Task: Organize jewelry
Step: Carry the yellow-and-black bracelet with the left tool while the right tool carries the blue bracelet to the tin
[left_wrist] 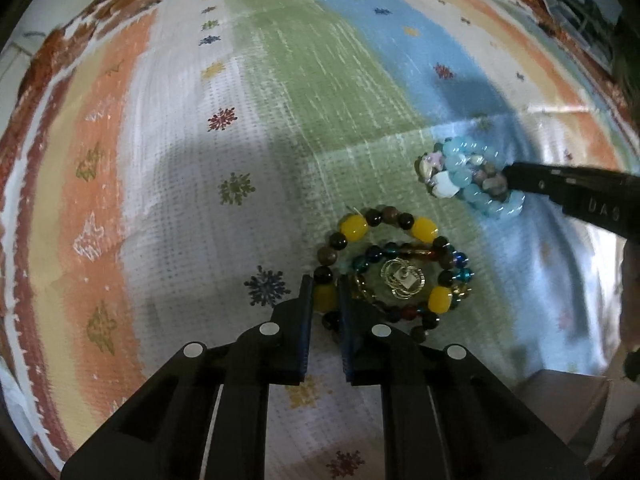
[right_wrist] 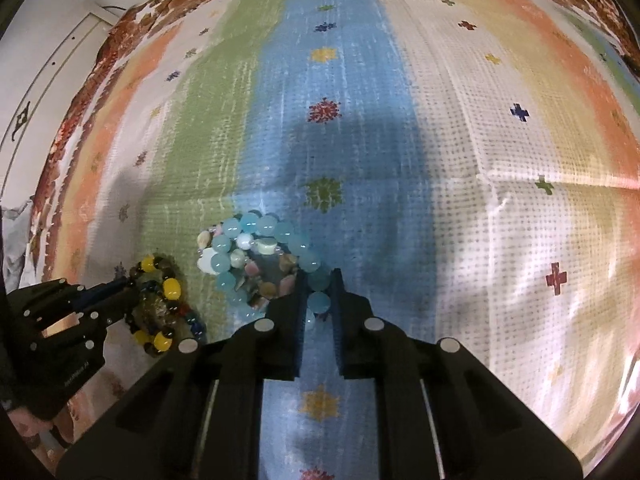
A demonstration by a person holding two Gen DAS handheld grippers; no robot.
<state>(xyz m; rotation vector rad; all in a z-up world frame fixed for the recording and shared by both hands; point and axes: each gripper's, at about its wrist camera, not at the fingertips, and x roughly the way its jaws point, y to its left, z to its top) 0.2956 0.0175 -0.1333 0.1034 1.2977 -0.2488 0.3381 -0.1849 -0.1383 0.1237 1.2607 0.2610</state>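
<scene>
A yellow-and-brown bead bracelet [left_wrist: 384,232] lies on the striped cloth, ringed around a dark multicolour bead bracelet [left_wrist: 416,256] and a small gold ring piece [left_wrist: 402,280]. My left gripper [left_wrist: 325,298] is shut on a yellow bead of that bracelet. A light blue bead bracelet [right_wrist: 276,236] bunched with a pale stone-chip bracelet [right_wrist: 264,276] is held by my right gripper [right_wrist: 319,292], shut on its blue beads. The blue bunch [left_wrist: 468,180] also shows in the left wrist view, right of the yellow bracelet [right_wrist: 160,300].
A striped woven tablecloth [right_wrist: 400,120] with small flower and cross motifs covers the whole surface. Its red-brown patterned border [left_wrist: 52,52] runs along the far edge. A cardboard box corner [left_wrist: 568,396] sits at the lower right in the left wrist view.
</scene>
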